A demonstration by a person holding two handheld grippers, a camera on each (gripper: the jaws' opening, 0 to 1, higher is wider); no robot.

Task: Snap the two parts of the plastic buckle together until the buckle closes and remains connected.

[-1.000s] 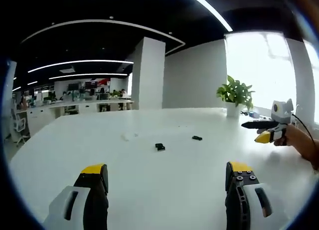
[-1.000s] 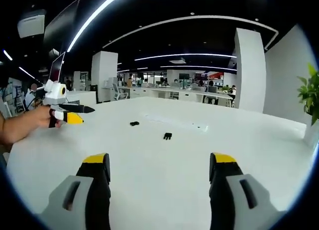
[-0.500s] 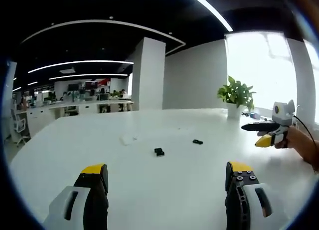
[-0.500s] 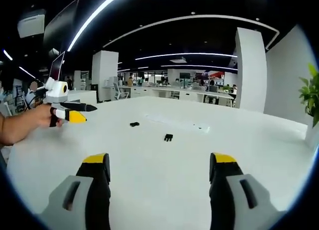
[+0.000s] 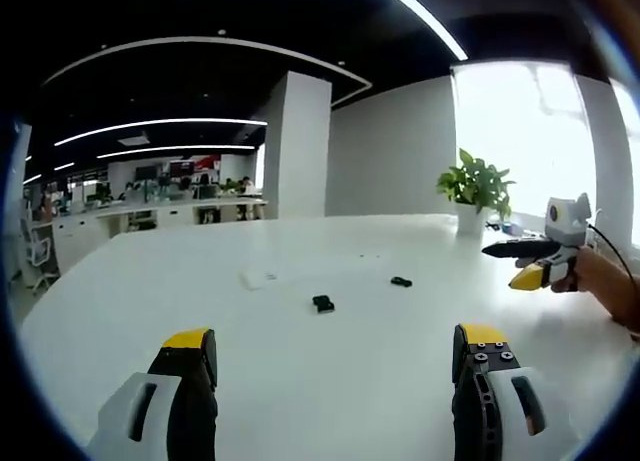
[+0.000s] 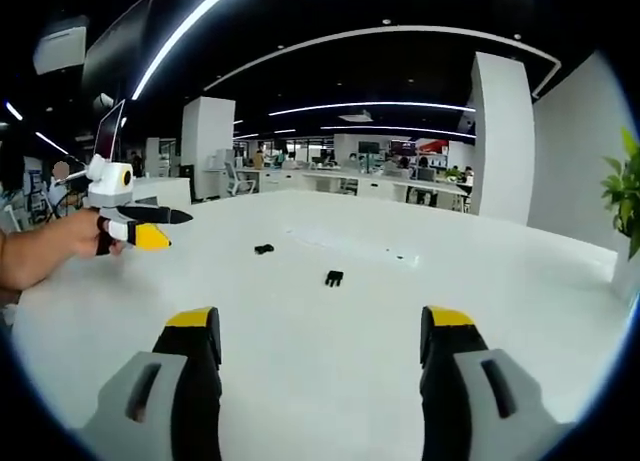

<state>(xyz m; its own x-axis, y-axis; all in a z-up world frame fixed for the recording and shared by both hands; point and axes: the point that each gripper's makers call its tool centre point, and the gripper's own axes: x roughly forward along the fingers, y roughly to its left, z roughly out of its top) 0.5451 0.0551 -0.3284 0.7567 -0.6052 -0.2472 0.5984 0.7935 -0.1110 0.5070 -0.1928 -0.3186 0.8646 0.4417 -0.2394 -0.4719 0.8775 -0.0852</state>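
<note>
Left gripper (image 5: 335, 356): fingers (image 5: 190, 346) spread wide, gripping nothing, hovering over bare counter (image 5: 330, 401). Showing also at the left of the right gripper view (image 6: 150, 226), gripped in a hand (image 6: 45, 251), one yellow-tipped finger and one dark finger pointing rightward over the counter edge.

Right gripper (image 6: 320, 351): fingers (image 6: 445, 326) likewise spread wide and holding nothing, hanging above the counter. Appearing at the right of the left gripper view (image 5: 525, 261), carried by a hand (image 5: 600, 281), fingers aimed leftward.

Lying ahead of both grippers, well apart from the fingers: two small black buckle parts, separate, not snapped together. In the left gripper view, near part (image 5: 322, 303) sitting about mid-counter, far part (image 5: 401, 281) resting beyond it and to the right. In the right gripper view, near part (image 6: 334, 278) lying close to centre, far part (image 6: 264, 249) lying beyond it and to the left, nearer the left gripper. Details of the two parts too small for telling which is the pronged one.

Lying flat on the counter beyond the parts: a pale sheet (image 5: 258, 278), faint against the white surface.

Standing at the far right edge of the counter in the left gripper view: a potted plant (image 5: 473, 186) before a bright window (image 5: 520, 141). Behind the counter: a white pillar (image 5: 297, 146), rows of desks, curved ceiling lights (image 5: 160, 126).
</note>
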